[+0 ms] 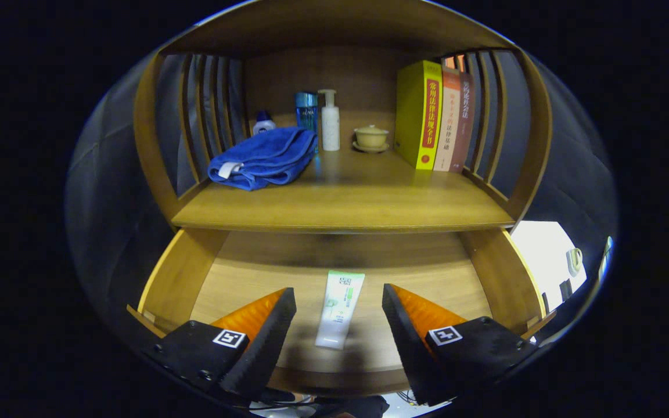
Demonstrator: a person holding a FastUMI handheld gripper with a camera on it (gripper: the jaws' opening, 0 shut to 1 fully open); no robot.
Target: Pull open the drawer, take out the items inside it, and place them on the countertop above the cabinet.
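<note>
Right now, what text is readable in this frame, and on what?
"常用法律法规全书": spine of the yellow book.
"法律基础": lower spine of the pale book; its upper print is blurred.
Brown book: blurred.
Tube in the drawer, blue bottle, pump bottle: print too small.
Finger markers: patterns, no words.
Gripper is open, fingers either side of the tube.

Warm indoor light, moderately dim. Counter [346, 203] top lit evenly, with a soft sheen near the towel [265, 158]. Dark shadow band under its front edge across the drawer [241, 278] back. Bright overexposed patch beyond the cabinet's right side. Heavy fisheye bowing at the edges; centre sharp, rim soft.
</note>
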